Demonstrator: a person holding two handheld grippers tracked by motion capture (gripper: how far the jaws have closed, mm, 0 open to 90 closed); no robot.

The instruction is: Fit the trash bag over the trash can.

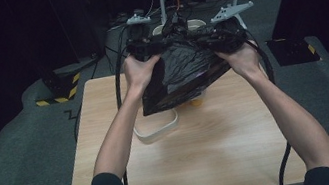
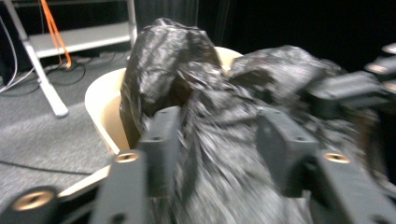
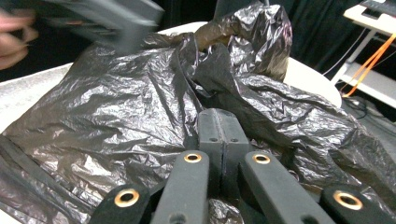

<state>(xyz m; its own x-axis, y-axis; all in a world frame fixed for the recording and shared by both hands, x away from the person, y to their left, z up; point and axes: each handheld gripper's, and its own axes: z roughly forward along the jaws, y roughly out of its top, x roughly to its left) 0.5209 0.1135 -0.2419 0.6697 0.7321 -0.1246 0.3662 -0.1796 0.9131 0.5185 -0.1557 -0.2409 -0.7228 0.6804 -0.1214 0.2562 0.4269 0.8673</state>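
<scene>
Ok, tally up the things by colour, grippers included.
Black: 3 – bag, left gripper, right gripper
Cream: 2 – bin, oval dish
Orange: 1 – small thing under the bag
Light wood: 1 – table
Total: 7

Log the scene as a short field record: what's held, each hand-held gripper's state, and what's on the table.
work item: black plastic bag, held up above the table
left hand-held gripper: jaws apart, bag film between them
right hand-held gripper: jaws closed together, pinching the bag film
behind bag: cream bin, bag top bunched at its rim
on table: white oval container, under the bag's low corner
partly hidden: something orange below the bag
</scene>
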